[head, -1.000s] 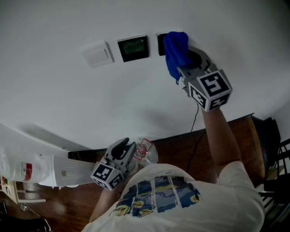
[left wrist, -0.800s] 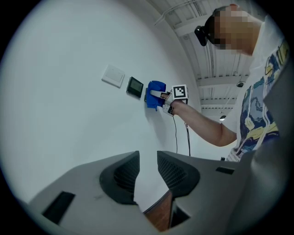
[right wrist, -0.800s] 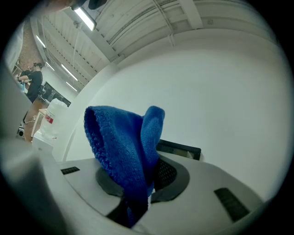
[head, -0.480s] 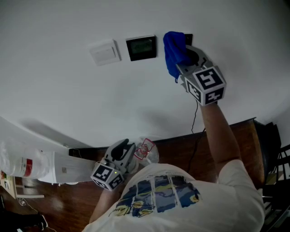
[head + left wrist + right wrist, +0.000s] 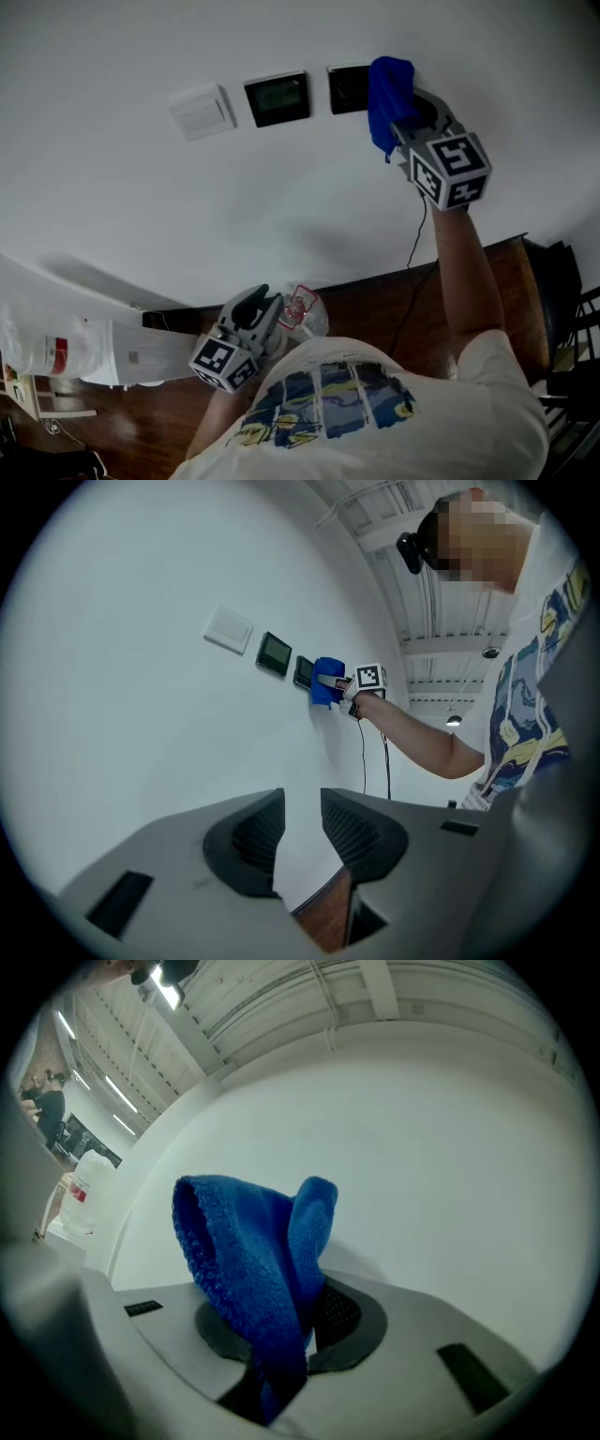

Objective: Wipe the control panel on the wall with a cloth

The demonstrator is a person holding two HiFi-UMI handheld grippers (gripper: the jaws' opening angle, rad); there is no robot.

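Note:
On the white wall, a white switch plate [image 5: 200, 112] is followed by two dark control panels: one with a screen [image 5: 277, 98] and a second [image 5: 349, 88] to its right. My right gripper [image 5: 405, 111] is raised to the wall, shut on a blue cloth [image 5: 389, 94], which presses on the wall just right of the second panel. In the right gripper view the cloth [image 5: 258, 1260] bunches up between the jaws. My left gripper [image 5: 246, 323] hangs low by the torso, jaws nearly together and holding nothing. Its own view shows the panels [image 5: 275, 653] and the cloth [image 5: 326, 682] far off.
A thin black cable [image 5: 412, 246] hangs down the wall below my right gripper. Dark wood flooring [image 5: 375, 309] lies beneath. A white container with a red label [image 5: 56, 349] sits at lower left, a crumpled wrapper [image 5: 300, 309] by my left gripper, dark furniture [image 5: 562, 309] at the right.
My right gripper has slid the cloth to the right, off the second dark panel, which now shows uncovered. The left gripper has stayed in place.

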